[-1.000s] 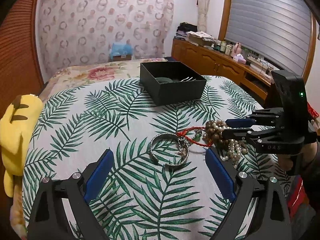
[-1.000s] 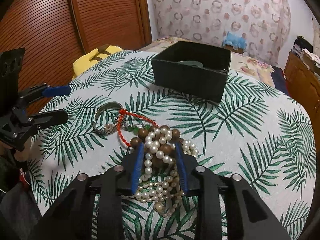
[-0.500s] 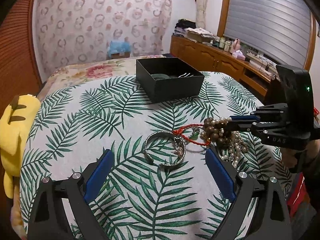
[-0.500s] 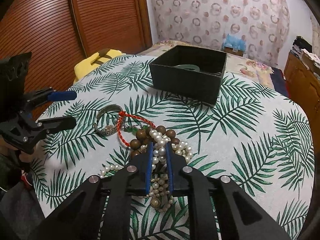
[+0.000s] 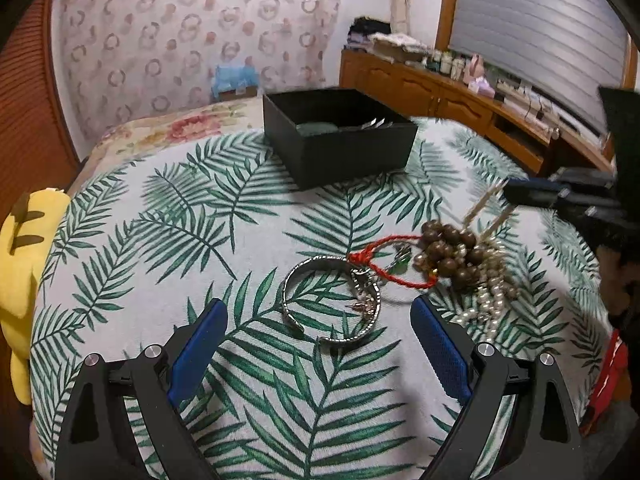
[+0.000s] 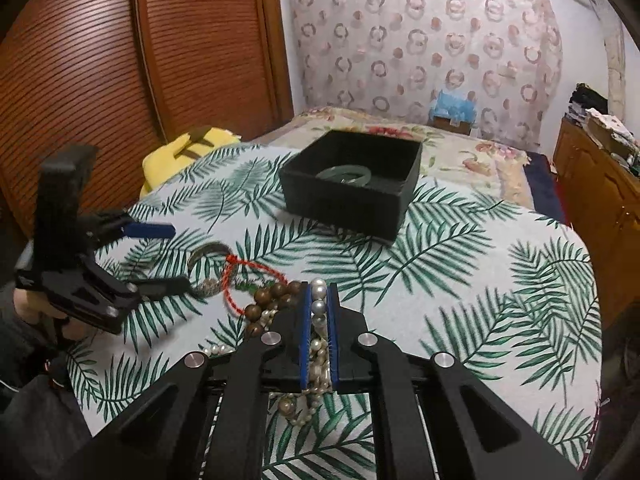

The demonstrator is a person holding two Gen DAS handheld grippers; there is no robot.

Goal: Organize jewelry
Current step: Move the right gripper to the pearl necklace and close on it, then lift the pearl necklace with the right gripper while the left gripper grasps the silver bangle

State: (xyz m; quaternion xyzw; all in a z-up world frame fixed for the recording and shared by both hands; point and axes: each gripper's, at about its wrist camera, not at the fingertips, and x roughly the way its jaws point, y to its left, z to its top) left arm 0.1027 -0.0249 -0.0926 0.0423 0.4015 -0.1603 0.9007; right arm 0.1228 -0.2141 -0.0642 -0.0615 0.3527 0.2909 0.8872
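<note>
My right gripper (image 6: 319, 300) is shut on a white pearl necklace (image 6: 318, 308) and lifts it; its strands (image 5: 486, 300) hang down, tangled with a brown bead bracelet (image 5: 448, 248). A red cord bracelet (image 5: 384, 260) and a silver bangle (image 5: 332, 304) lie on the leaf-print cloth. My left gripper (image 5: 318, 332) is open and empty, just in front of the bangle. An open black box (image 5: 340, 136) with a green bangle (image 6: 344, 176) inside stands farther back. The right gripper shows at the right of the left wrist view (image 5: 560, 196).
A yellow plush toy (image 5: 20, 264) lies at the table's left edge. A bed with a floral cover (image 6: 460, 148) is behind the table. A wooden cabinet (image 5: 440, 88) runs along the right wall, a slatted wooden door (image 6: 120, 60) is on the left.
My right gripper closed on the pearl necklace and rose, pulling the pearls and the brown beads up off the cloth. My left gripper stayed open and shifted slightly closer to the bangle.
</note>
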